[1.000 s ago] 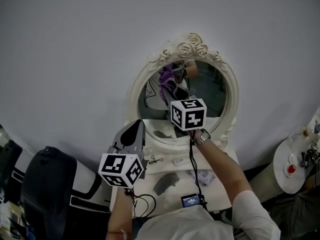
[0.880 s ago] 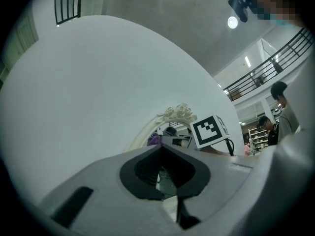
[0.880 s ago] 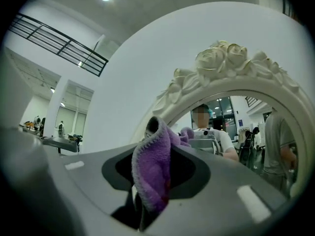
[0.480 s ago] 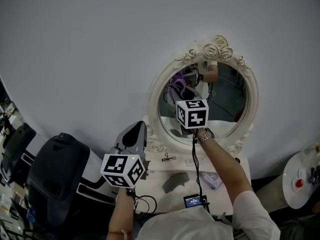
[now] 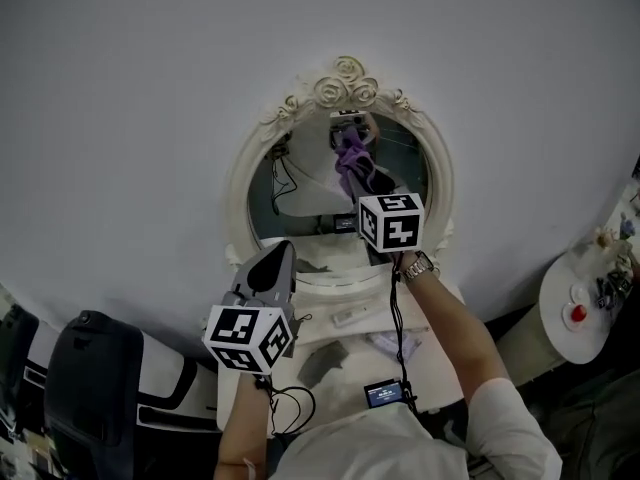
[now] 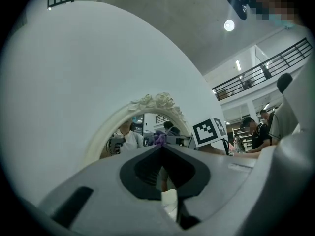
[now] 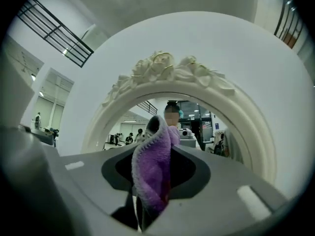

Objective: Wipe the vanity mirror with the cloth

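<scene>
Now the right gripper (image 7: 156,154) pinches the fluffy purple cloth (image 7: 151,168) near the top of the oval white-framed mirror (image 5: 300,188), the left gripper (image 6: 161,149) is pressed together, empty, and a hard push could tip the mirror.

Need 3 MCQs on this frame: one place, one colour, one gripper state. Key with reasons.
1. Where is the cloth?
A. on the table
B. up by the top of the mirror
C. on the chair

2. Cloth colour?
A. yellow
B. purple
C. green

3. The left gripper is:
A. shut, empty
B. shut on the cloth
C. wide open

Key:
1 B: the head view shows the right gripper holding it just under the rose crest.
2 B: it reads purple in the head and right gripper views.
3 A: the left gripper view shows its jaws meeting with nothing between them.
</scene>
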`<state>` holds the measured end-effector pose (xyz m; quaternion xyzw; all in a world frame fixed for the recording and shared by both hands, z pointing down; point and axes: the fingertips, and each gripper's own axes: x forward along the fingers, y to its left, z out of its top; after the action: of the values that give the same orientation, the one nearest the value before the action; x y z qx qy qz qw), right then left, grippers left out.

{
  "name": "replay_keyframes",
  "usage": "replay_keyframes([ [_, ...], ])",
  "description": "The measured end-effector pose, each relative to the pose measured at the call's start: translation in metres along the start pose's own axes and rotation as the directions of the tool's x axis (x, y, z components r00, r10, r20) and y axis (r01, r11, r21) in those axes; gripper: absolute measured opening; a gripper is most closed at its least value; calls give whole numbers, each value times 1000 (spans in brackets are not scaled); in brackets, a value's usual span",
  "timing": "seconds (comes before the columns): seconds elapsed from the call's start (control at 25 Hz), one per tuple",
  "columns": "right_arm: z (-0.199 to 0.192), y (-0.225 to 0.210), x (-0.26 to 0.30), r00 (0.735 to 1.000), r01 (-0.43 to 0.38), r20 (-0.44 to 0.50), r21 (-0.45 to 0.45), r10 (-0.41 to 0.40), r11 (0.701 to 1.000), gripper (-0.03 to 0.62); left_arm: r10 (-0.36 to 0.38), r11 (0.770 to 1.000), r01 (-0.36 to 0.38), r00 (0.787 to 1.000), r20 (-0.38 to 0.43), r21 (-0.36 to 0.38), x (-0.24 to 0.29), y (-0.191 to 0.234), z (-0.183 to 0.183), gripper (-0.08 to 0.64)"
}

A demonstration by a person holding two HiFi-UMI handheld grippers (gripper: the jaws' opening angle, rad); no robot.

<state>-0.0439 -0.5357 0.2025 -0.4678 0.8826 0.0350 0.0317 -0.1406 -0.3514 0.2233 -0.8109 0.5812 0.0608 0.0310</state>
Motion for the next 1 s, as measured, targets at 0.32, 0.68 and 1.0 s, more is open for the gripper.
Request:
replay_keyframes([
  [0.32, -8, -92, -28, 987, 155, -27, -40, -156, 987, 137, -95, 995, 95, 995, -3, -12, 30, -33, -8, 3],
  [0.68, -18, -121, -39, 961, 277, -17, -23, -277, 961, 135, -70, 997, 70, 998, -2, -14, 19, -23, -8, 3],
  [1.0, -40, -1, -10, 999, 46, -28, -16, -47, 999, 135, 34, 999, -34, 999, -3, -18, -7, 14, -10, 3],
])
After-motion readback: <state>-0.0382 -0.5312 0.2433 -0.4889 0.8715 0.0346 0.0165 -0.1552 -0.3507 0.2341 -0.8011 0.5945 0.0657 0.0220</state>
